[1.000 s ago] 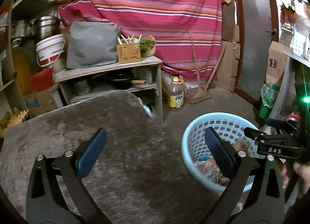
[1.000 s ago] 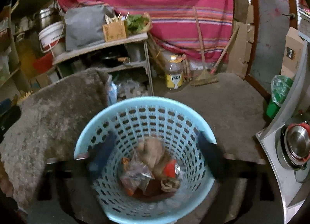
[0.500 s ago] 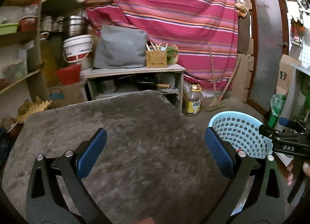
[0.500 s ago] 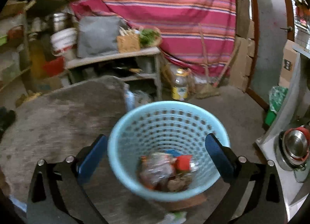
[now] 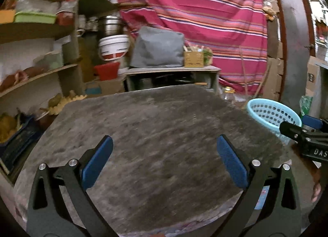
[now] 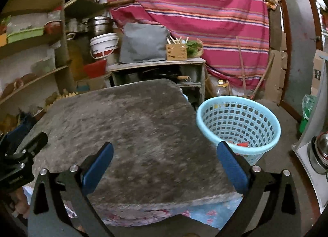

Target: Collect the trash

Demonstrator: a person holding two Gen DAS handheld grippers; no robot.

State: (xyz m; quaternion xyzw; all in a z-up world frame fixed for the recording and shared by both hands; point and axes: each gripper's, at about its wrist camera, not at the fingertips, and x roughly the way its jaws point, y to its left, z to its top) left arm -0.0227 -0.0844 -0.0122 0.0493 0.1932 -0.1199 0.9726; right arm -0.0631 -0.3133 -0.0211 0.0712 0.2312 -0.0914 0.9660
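Observation:
A light blue perforated basket (image 6: 238,126) stands on the floor to the right of a grey furry table top (image 6: 133,134). Some trash (image 6: 243,144) shows low inside it. The basket also shows in the left wrist view (image 5: 272,113), beyond the table's right edge. My left gripper (image 5: 164,162) is open and empty above the grey table top (image 5: 155,138). My right gripper (image 6: 164,163) is open and empty above the table's near right corner, left of the basket. No loose trash shows on the table.
Wooden shelves (image 5: 37,52) with clutter stand at the left. A low bench (image 5: 172,72) with a grey bag and a small crate stands behind the table, before a striped curtain (image 5: 205,11). A metal counter with a pot (image 6: 315,150) is at the right.
Both grippers have pulled back and swung left from above the basket. The basket has shifted to the right in both views, and the table top now fills them.

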